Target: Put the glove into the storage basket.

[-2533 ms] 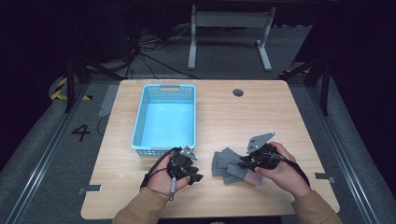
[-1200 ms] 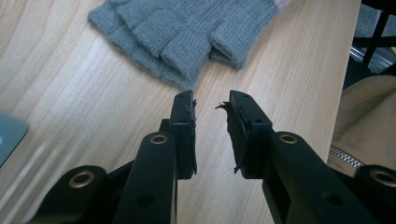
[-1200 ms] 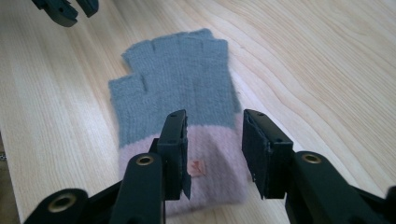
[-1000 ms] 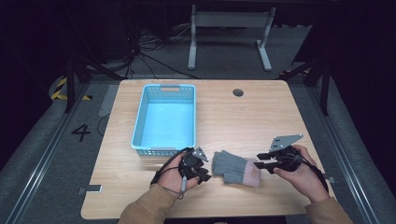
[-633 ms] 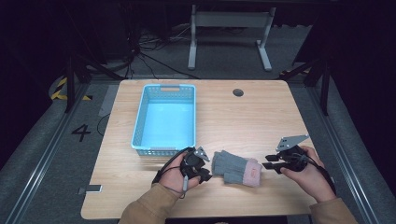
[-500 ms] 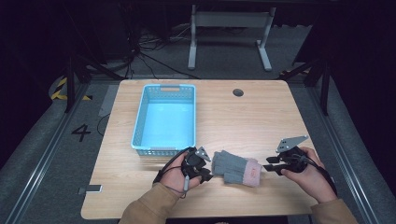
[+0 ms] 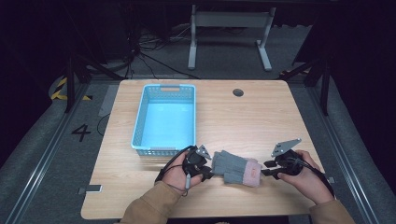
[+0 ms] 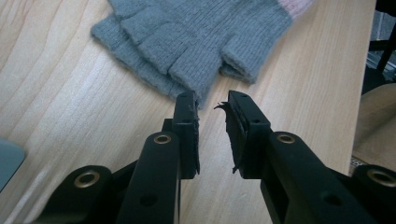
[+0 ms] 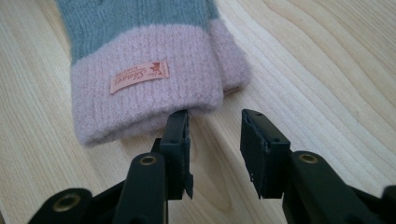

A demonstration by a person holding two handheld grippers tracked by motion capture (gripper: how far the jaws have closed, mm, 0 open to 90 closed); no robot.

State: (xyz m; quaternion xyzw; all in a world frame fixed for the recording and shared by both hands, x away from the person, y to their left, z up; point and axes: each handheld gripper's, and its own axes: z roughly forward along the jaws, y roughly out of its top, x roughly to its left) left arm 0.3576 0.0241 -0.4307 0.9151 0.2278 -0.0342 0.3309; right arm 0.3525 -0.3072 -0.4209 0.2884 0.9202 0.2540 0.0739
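I see a light wooden table (image 7: 261,121) with rounded corners and a small dark round grommet (image 7: 238,92) near its far edge. A pale blue plastic basket (image 7: 164,119) with lattice walls stands on the table's left half, long side running away from me. Near the front edge lies a pair of grey knitted fingerless gloves (image 7: 236,167), stacked flat, pink cuffs to the right, finger ends to the left. In the right gripper view I see a small pink label (image 9: 138,76) on the upper cuff.
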